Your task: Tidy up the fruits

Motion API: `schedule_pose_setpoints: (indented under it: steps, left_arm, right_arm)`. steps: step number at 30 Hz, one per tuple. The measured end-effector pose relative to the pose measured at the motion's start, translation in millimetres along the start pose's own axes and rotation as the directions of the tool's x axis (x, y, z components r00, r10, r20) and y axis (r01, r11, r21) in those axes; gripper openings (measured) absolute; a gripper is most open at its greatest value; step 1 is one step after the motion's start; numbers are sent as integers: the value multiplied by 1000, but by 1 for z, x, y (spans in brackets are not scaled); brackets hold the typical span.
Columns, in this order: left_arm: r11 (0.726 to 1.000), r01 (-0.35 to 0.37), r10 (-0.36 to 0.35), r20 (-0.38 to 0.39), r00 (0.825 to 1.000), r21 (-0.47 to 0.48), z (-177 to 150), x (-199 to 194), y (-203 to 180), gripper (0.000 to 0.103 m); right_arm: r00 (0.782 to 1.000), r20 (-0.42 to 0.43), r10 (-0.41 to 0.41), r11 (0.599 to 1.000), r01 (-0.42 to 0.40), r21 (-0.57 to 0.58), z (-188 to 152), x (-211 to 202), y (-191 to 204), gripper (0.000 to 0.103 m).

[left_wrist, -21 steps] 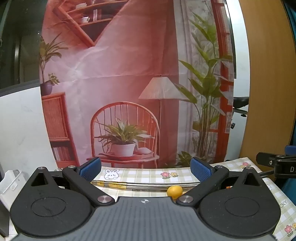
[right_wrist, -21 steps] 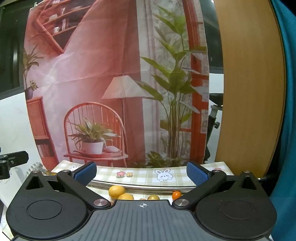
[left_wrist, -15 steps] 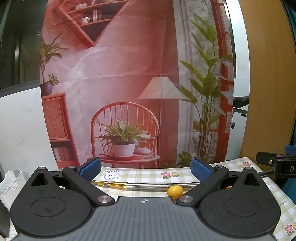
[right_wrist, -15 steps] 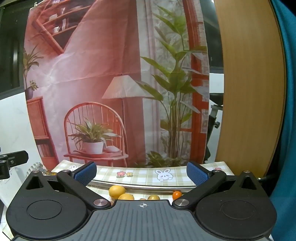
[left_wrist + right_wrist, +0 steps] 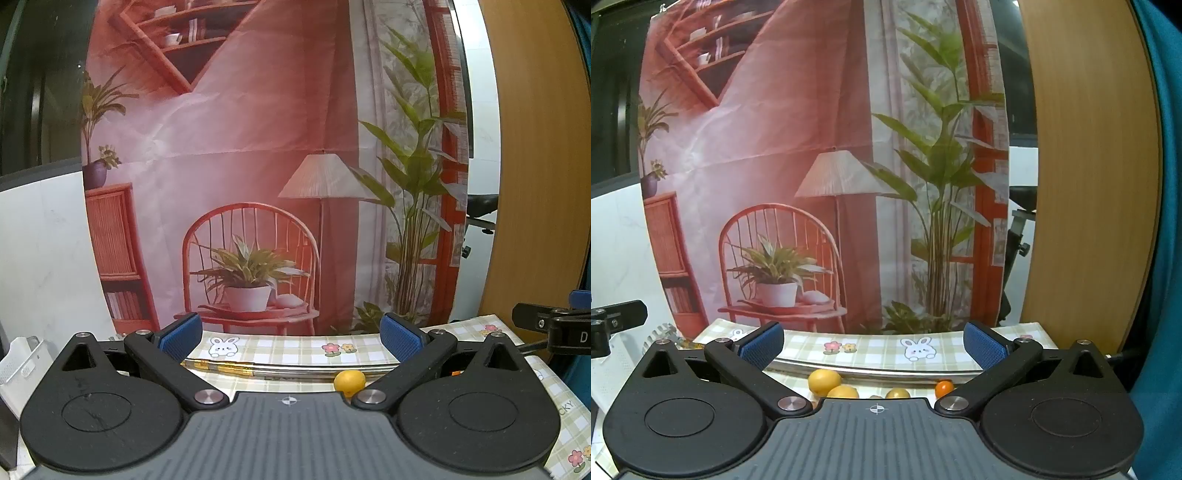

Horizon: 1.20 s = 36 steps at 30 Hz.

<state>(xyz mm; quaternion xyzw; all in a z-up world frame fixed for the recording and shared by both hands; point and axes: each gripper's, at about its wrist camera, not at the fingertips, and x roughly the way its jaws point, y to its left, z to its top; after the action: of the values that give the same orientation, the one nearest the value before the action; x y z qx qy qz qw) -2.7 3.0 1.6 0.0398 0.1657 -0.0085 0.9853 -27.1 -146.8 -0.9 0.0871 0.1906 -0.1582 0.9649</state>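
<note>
- Over at the far edge of the surface (image 5: 295, 349), nothing has really changed in the last moment. Both views look the same as they did a beat ago, so I'm basically parked.
- Left gripper (image 5: 290, 338): jaws spread fully wide, nothing between them. Same spread as a moment back, no drift that I can spot.
- Right gripper (image 5: 873, 341): same story, jaws released all the way and empty.
- Fruit-wise, the left view only gives me one small yellow fruit (image 5: 349, 380), sitting just in front of the metal tray rim (image 5: 295, 369) and peeking over the gripper body toward the right jaw.
- The right view shows more: a lemon (image 5: 824, 381) against the rim, a second yellow one (image 5: 843, 392) just beside it, a darker yellowish one (image 5: 898, 393) mostly hidden, and a small orange fruit (image 5: 944, 386) near the right jaw.
- All of these sit low in the frame, half cut off by the gripper body, so I can't tell whether they touch each other.
- My read: sorting hasn't started. Nothing is picked up and the fruit hasn't budged.
- Next I'd probably tip the right gripper down toward the lemon, since it's the most exposed one.
- Round fruit on a checked cloth (image 5: 871, 349) could roll if I nudge it, so I'd go in slow.
</note>
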Motion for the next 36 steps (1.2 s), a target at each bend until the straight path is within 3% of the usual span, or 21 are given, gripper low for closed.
schedule_pose_setpoints:
  steps: [36]
  left_arm:
    - [1000, 14, -14, 10, 1000, -1, -3, -2, -3, 103]
  right_arm:
    - [1000, 7, -7, 1000, 6, 16, -1, -3, -5, 103]
